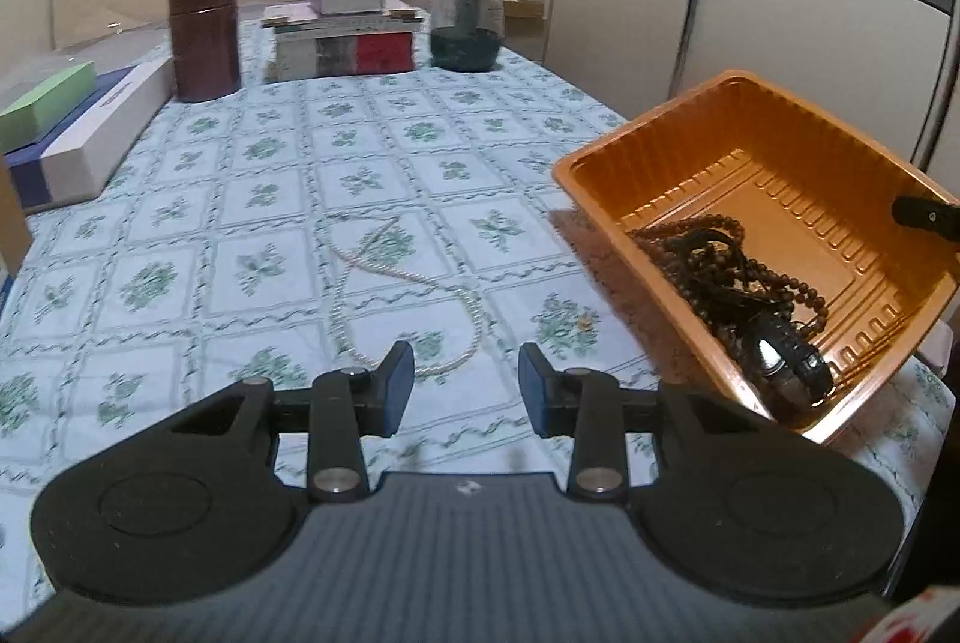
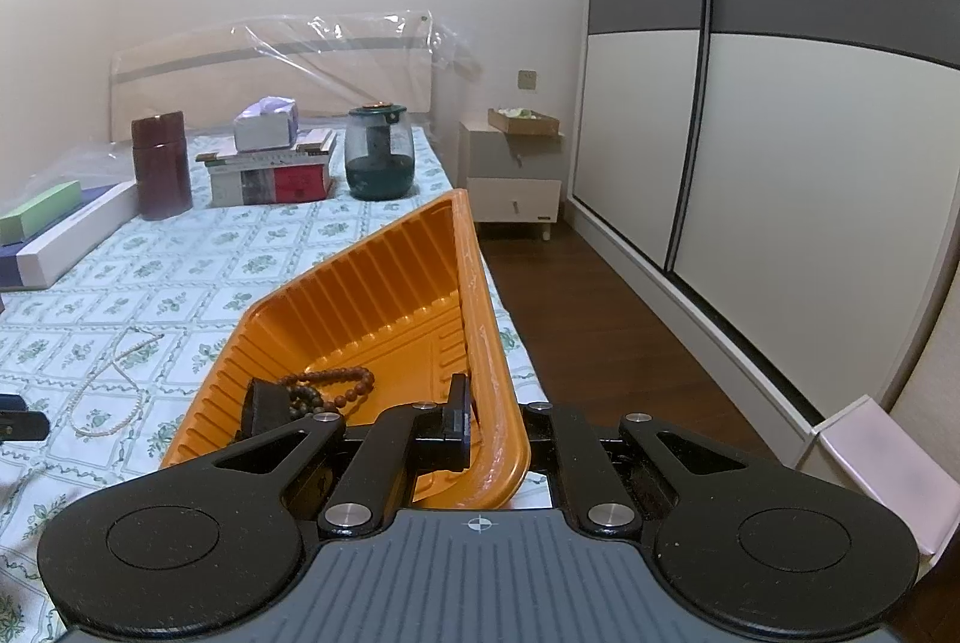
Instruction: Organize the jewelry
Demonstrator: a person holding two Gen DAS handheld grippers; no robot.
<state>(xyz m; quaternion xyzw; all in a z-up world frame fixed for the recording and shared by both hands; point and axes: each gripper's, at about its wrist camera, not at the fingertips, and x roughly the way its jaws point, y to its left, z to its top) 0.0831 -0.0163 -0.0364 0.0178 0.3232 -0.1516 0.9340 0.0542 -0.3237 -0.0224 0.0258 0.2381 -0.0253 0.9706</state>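
An orange plastic tray (image 1: 798,144) is tilted up at the table's right edge, also in the right wrist view (image 2: 384,277). It holds brown bead strings (image 1: 720,259) and a black watch (image 1: 786,364); the beads show too in the right wrist view (image 2: 336,382). My right gripper (image 2: 498,427) is shut on the tray's near rim. A white pearl necklace (image 1: 408,277) lies loose on the floral cloth, also in the right wrist view (image 2: 111,391). My left gripper (image 1: 465,379) is open and empty, just above the necklace's near end.
At the far end stand a dark red canister (image 1: 204,36), stacked boxes with a tissue box (image 1: 345,36) and a dark glass jar (image 1: 467,21). Long boxes (image 1: 78,132) lie along the left edge. Right of the table are floor, a nightstand (image 2: 516,175) and a wardrobe (image 2: 780,114).
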